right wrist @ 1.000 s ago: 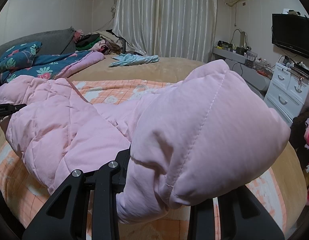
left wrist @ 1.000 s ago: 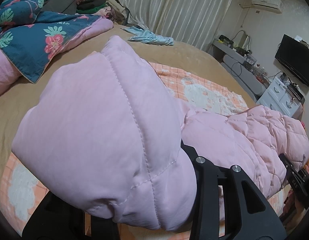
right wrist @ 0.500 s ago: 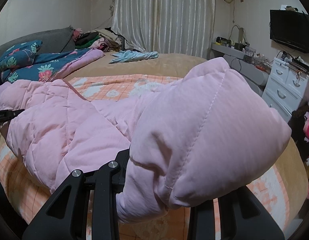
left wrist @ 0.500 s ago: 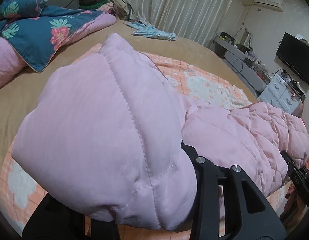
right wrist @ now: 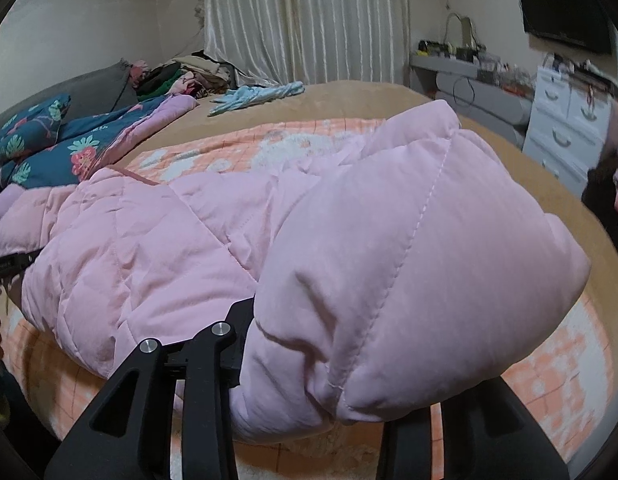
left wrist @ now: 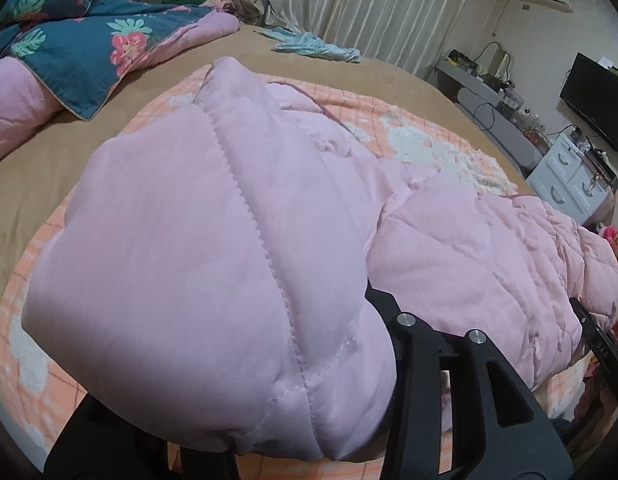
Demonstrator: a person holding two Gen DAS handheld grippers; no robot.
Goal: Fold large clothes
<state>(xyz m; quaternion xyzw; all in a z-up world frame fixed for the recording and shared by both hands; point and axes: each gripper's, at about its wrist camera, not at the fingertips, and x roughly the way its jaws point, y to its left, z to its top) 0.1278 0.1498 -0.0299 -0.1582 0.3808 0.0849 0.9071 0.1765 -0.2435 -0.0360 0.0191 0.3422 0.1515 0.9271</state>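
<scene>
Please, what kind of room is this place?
Most likely a home bedroom: a large bed with a floral quilt, a white drawer chest, and a wall television.

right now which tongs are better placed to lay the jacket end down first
Neither clearly: left tongs and right tongs each clamp a puffy end of the pink quilted jacket, both above the orange checked blanket.
</scene>
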